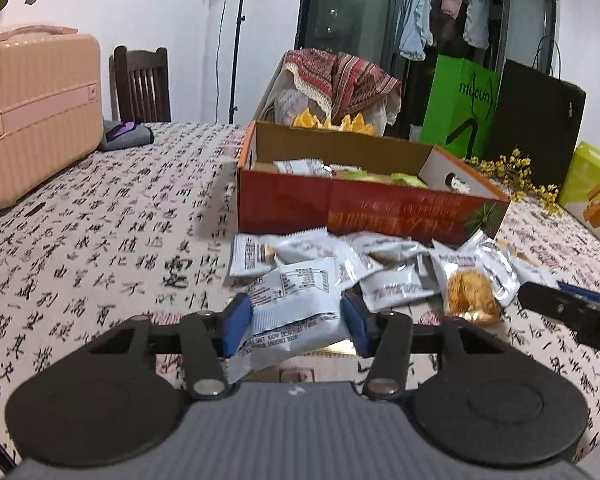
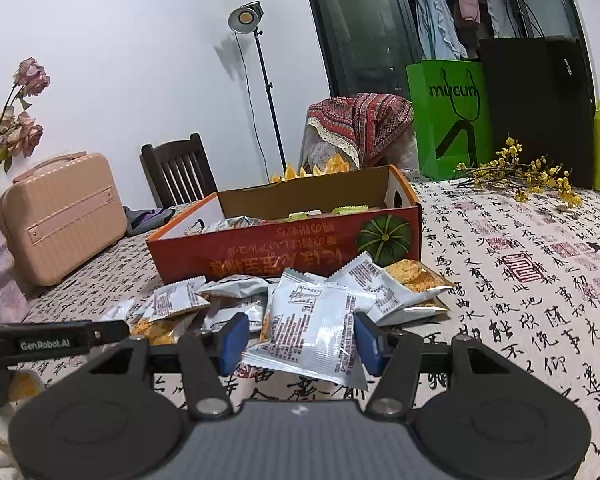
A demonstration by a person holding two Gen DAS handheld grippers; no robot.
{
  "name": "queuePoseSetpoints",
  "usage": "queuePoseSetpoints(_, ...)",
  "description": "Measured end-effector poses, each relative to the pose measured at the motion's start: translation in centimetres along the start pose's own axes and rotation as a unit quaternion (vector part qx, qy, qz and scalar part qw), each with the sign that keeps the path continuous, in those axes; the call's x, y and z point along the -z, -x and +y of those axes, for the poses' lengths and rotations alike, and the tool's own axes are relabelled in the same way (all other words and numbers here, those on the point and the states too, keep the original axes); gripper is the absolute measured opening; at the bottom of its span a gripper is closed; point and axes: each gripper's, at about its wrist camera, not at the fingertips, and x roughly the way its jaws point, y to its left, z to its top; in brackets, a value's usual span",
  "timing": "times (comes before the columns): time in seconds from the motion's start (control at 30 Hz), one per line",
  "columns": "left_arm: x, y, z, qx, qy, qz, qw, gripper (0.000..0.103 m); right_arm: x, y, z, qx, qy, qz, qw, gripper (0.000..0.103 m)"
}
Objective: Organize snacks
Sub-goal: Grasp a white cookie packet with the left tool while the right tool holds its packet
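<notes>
Red carton (image 1: 340, 208), open-topped, on the bench (image 1: 100, 240) beyond both tools: holds white and green snack packets. Loose packet pile (image 1: 380, 264) before it. Left tool (image 1: 294, 320) pinching one white packet (image 1: 296, 300); right tool (image 2: 300, 338) pinching another packet (image 2: 316, 328).

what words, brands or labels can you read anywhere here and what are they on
"mucun": on the green paper shopping bag.
"GenRobot.AI": on the black arm of the left gripper, seen from the right wrist.
Red cardboard box: yellow print, upside down, not readable.
White foil snack packets: print too small.
Calligraphy tablecloth: brush characters and red seals, not legible.
</notes>
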Motion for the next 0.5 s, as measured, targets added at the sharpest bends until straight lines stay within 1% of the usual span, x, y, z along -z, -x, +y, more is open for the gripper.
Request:
queuePoseSetpoints(0.03, -0.2, 0.0, 0.0, 0.002, 0.000, -0.003, 1.0000, 0.035, -0.1, -0.1, 0.0, 0.001, 0.001, 0.000, 1.000, 0.056)
queuePoseSetpoints(0.07, -0.6, 0.0, 0.1, 0.010, -0.001, -0.005, 0.9999, 0.017, -0.2, -0.1, 0.1, 0.002, 0.002, -0.002, 1.000, 0.056)
queuePoseSetpoints(0.1, -1.0, 0.0, 0.1, 0.017, 0.000, -0.005, 0.9998, 0.017, -0.4, -0.1, 0.1, 0.002, 0.003, -0.003, 1.000, 0.056)
queuePoseSetpoints(0.23, -2.1, 0.3, 0.2, 0.022, -0.003, -0.026, 0.9994, 0.013, -1.1, -0.3, 0.2, 0.004, 0.006, -0.011, 1.000, 0.056)
queuePoseSetpoints(0.33, -2.3, 0.2, 0.6, 0.025, 0.002, -0.028, 0.9993, 0.014, -1.3, -0.6, 0.3, 0.005, 0.009, -0.010, 1.000, 0.056)
queuePoseSetpoints(0.37, -2.3, 0.1, 0.7, 0.025, 0.003, -0.023, 0.9994, 0.020, -1.3, -0.7, 0.3, 0.005, 0.009, -0.009, 1.000, 0.056)
queuePoseSetpoints(0.4, -2.2, -0.1, 0.8, 0.020, 0.005, -0.017, 0.9996, 0.029, -1.3, -0.9, 0.3, 0.005, 0.009, -0.008, 1.000, 0.056)
queuePoseSetpoints(0.43, -2.0, -0.2, 1.0, 0.018, 0.003, -0.013, 0.9997, 0.056, -1.3, -1.0, 0.3, 0.005, 0.009, -0.006, 1.000, 0.056)
queuePoseSetpoints(0.47, -1.7, -0.2, 0.9, 0.011, -0.002, -0.016, 0.9998, 0.076, -1.2, -1.1, 0.3, 0.003, 0.009, -0.004, 1.000, 0.056)
queuePoseSetpoints(0.5, -1.4, -0.3, 0.9, -0.001, -0.011, -0.017, 0.9998, 0.080, -1.1, -1.2, 0.4, 0.002, 0.009, -0.003, 1.000, 0.056)
